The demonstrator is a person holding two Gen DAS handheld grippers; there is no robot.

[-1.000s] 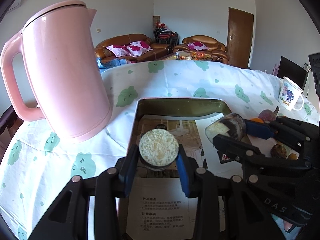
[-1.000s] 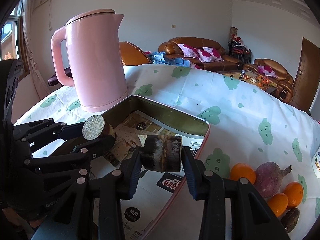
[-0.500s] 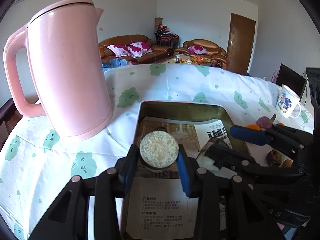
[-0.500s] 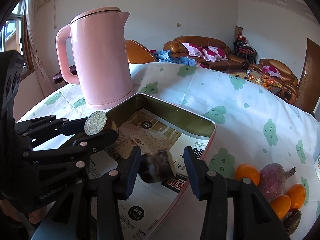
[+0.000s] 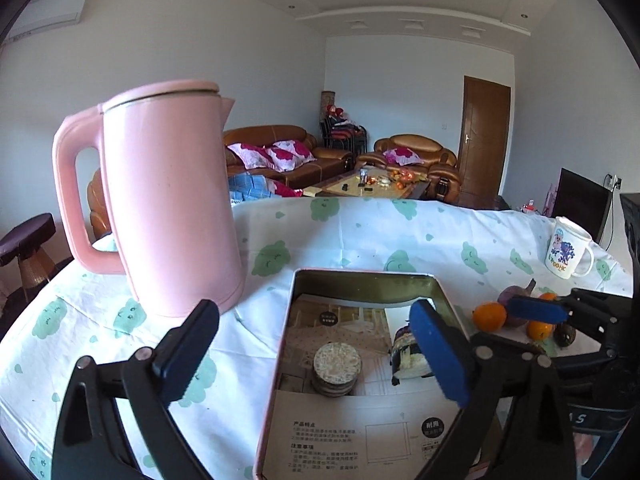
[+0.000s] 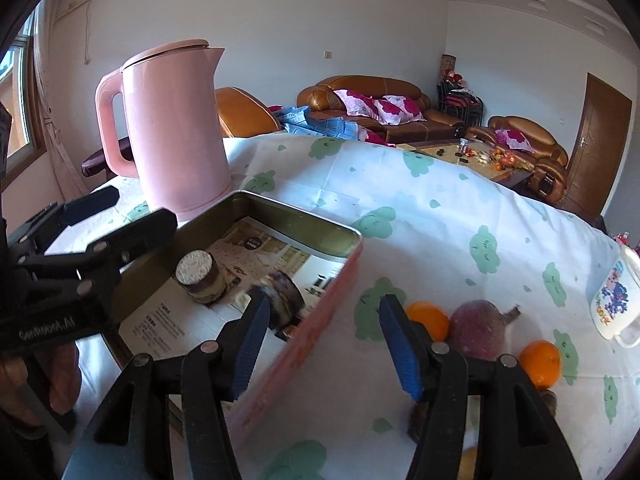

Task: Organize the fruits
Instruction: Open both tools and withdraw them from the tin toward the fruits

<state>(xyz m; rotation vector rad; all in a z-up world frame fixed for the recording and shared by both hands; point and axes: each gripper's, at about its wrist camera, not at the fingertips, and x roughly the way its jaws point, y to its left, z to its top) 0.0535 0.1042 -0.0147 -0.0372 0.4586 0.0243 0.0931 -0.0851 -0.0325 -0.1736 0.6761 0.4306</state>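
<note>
We hold the left gripper (image 5: 316,344) spread wide and empty above the shallow rectangular metal tin (image 5: 362,278). Inside the tin, a short dark-skinned cut cane piece (image 5: 337,368) stands on end, its pale face up. A second dark cut piece (image 5: 404,354) lies just beside it. Our right gripper (image 6: 324,332) also gapes open, holding nothing, over the tin's pink side wall. Beyond that wall, two oranges (image 6: 426,318) flank a purple round root (image 6: 480,330).

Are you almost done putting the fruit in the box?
Partly. Two cut pieces sit in the tin. Both grippers, left and right, are open and hold nothing. The oranges and the purple root wait on the cloth.
</note>
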